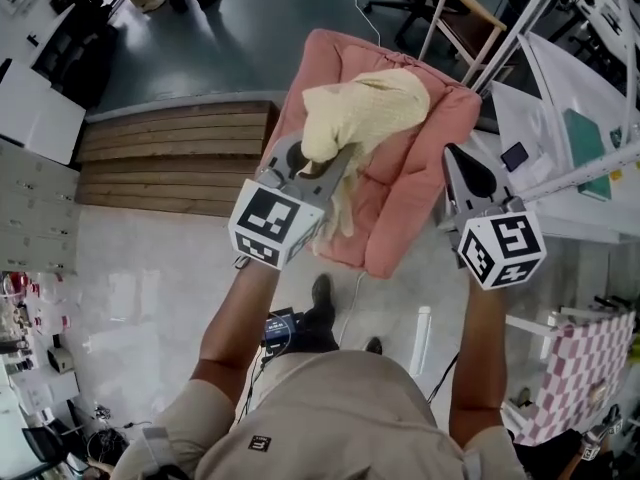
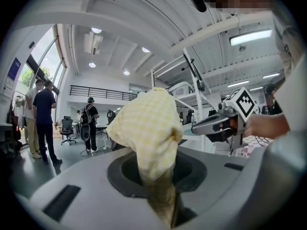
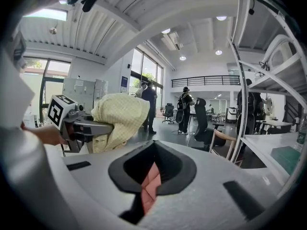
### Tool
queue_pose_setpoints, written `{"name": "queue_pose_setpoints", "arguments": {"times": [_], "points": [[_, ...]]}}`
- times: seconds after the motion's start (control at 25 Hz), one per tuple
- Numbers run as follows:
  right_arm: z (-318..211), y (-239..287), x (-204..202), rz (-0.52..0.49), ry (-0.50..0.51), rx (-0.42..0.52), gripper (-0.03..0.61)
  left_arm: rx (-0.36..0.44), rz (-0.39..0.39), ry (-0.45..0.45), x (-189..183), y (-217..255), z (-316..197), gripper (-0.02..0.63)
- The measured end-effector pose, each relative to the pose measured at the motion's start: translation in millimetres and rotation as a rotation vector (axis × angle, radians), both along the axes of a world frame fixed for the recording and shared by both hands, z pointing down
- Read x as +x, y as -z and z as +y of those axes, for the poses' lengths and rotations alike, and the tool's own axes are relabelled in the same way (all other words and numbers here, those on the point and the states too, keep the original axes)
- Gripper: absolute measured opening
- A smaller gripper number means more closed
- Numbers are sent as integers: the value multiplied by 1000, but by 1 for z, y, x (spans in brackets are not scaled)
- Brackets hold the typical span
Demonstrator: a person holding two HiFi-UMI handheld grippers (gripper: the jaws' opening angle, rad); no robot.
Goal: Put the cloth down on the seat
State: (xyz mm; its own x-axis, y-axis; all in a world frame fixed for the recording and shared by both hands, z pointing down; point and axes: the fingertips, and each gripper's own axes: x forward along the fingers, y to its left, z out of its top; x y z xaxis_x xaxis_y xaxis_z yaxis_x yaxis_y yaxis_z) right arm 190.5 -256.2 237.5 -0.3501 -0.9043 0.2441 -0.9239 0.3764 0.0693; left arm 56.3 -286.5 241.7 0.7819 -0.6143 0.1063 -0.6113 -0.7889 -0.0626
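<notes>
cloth [image 1: 365, 113], yellow checked, bunches from left gripper [image 1: 312, 168] over padded pink seat [image 1: 410, 198].

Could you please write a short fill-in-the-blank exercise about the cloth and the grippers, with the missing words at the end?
1. The colour of the cloth is pale ____.
2. The cloth is clamped in the person's ____ gripper.
3. In the head view, the cloth shows over a ____ cushion.

Missing words: yellow; left; pink
</notes>
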Motion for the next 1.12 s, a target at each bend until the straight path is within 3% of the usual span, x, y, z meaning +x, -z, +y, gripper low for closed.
{"name": "queue_pose_setpoints", "arguments": {"times": [0.4, 0.64, 1.12], "points": [[-62, -41, -17, -5, -10, -40, -8, -78, -72, 24, -17, -64, -62, 80], [-100, -75, -35, -11, -11, -48, -6, -51, -77, 58, -33, -103, -105, 80], [-139, -171, -65, 0, 6, -145, -8, -120, -104, 107, -59, -212, -166, 80]]}}
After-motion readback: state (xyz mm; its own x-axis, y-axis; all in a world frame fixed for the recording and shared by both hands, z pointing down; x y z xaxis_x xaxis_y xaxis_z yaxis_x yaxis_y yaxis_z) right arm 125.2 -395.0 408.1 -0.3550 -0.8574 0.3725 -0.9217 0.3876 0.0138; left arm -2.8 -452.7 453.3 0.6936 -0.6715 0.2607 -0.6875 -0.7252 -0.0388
